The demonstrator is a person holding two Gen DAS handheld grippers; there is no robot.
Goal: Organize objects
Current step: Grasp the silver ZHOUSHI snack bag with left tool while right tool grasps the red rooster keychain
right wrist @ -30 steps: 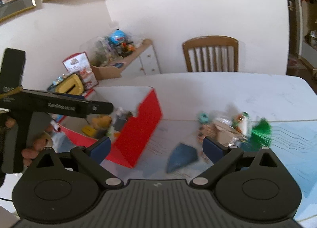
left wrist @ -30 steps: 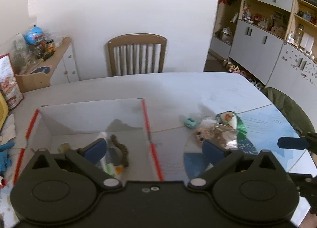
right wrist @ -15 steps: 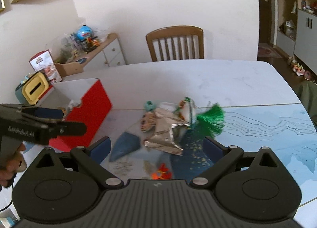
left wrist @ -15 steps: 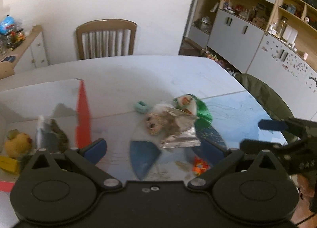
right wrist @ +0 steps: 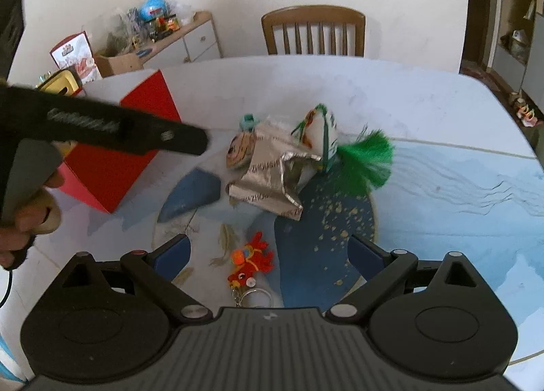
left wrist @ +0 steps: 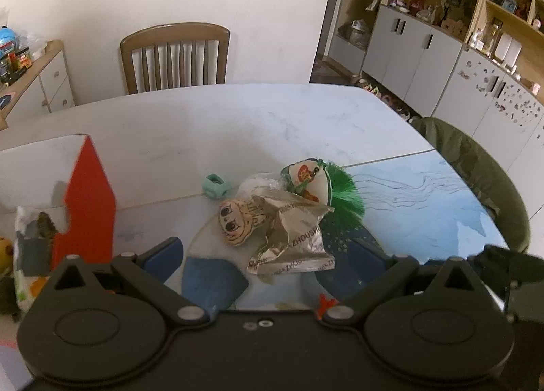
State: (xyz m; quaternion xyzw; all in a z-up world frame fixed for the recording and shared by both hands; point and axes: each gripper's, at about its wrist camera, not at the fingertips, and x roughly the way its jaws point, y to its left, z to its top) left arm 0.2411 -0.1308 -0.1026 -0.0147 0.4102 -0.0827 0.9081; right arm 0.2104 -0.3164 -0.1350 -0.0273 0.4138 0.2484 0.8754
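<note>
Right wrist view is showing the right gripper (right wrist: 268, 251) hanging over the table (right wrist: 408, 102) with its blue pads spread wide and nothing between them; a small red and orange keychain toy (right wrist: 251, 263) is lying on the table just below the gap. Farther toward the middle of the table, a crumpled silver wrapper (right wrist: 272, 173) is lying on top of a little heap, touching a round cartoon-face charm (right wrist: 239, 149) on its left and a white packet with a green tassel (right wrist: 367, 160) on its right. A small mint-green piece (right wrist: 247, 121) is sitting just behind the heap. A red box (right wrist: 136, 139) is standing toward the table's left edge, near the heap. The left gripper (left wrist: 263, 255) is also hovering with its pads spread apart and empty, the silver wrapper lying ahead between them, and a person's hand (right wrist: 30, 217) is gripping its handle. A wooden chair (right wrist: 312, 31) is standing at the table's far edge
</note>
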